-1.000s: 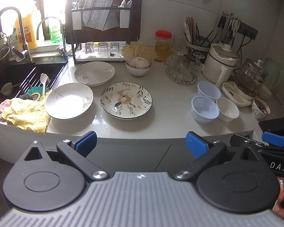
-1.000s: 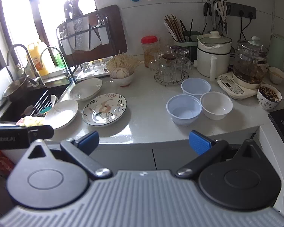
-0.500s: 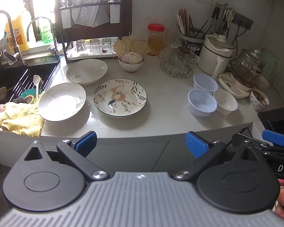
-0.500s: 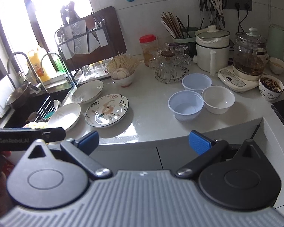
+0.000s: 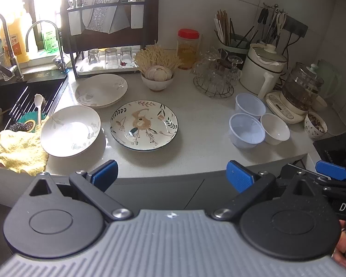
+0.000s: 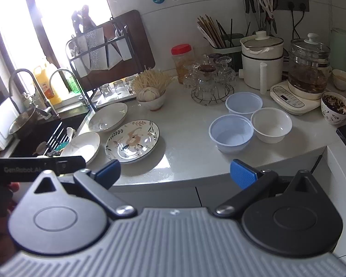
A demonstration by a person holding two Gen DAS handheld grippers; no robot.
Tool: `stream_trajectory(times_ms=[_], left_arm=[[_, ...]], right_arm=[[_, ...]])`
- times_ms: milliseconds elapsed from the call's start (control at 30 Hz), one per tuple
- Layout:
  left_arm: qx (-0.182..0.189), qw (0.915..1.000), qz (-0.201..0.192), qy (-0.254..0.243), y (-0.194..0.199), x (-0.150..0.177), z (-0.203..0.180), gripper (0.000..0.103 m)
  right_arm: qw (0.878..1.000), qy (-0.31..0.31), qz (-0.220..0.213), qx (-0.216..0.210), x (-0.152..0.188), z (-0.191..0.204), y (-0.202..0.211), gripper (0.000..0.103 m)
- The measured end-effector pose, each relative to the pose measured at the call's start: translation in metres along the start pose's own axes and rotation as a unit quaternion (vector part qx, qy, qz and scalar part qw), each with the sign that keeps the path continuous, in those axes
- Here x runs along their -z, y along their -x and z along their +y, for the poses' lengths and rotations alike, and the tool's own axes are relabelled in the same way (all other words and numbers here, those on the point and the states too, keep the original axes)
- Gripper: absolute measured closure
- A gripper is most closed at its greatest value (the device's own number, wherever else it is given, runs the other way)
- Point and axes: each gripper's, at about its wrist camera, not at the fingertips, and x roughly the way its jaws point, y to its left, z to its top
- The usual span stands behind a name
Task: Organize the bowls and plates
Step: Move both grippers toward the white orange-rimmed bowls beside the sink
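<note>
Both grippers hang back off the counter edge, jaws spread and empty: left gripper point(image 5: 171, 175) faces the floral plate point(image 5: 144, 124) dead ahead, right gripper point(image 6: 175, 173) sits nearer the translucent plastic bowls point(image 6: 230, 133).

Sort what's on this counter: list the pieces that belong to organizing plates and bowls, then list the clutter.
For the job: patterned plate, two white plates, two translucent bowls, small white bowl.

Lying about: garlic bowl, red-lidded jar, glass rack, yellow cloth, kettle.
</note>
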Motion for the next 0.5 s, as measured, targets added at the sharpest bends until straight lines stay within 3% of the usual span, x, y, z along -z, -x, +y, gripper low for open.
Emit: stream_trajectory(times_ms=[500], left_arm=[[0.032, 0.9994, -0.001, -0.015, -0.040, -0.068, 0.074, 0.001]], right_arm=[[1.000, -0.013, -0.012, 0.008, -0.033, 0.056, -0.058, 0.000]])
